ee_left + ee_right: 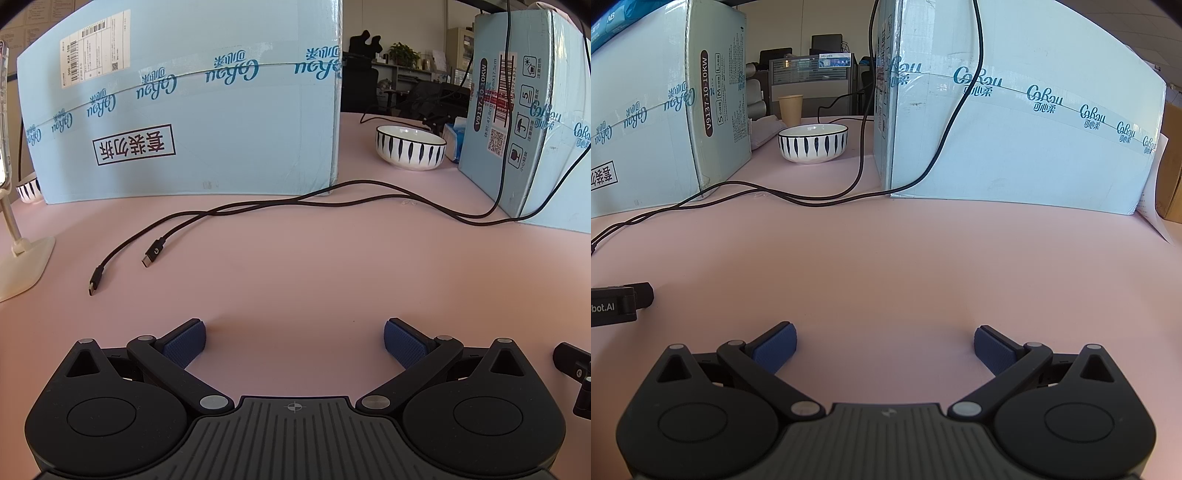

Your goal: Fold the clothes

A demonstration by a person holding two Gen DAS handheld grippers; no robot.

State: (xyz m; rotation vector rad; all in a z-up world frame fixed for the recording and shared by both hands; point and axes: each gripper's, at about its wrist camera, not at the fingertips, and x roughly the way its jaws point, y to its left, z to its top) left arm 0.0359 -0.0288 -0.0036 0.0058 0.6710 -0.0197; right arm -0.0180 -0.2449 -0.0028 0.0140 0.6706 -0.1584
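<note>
No clothes show in either view. My left gripper is open and empty, its blue pads wide apart just above the pink table. My right gripper is also open and empty, low over the pink table. Part of the right gripper's black body shows at the right edge of the left wrist view. Part of the left gripper's black body shows at the left edge of the right wrist view.
Two black USB cables lie across the table ahead of the left gripper. Two large light-blue boxes stand at the back, a striped bowl between them. A white stand base sits far left; a paper cup stands behind.
</note>
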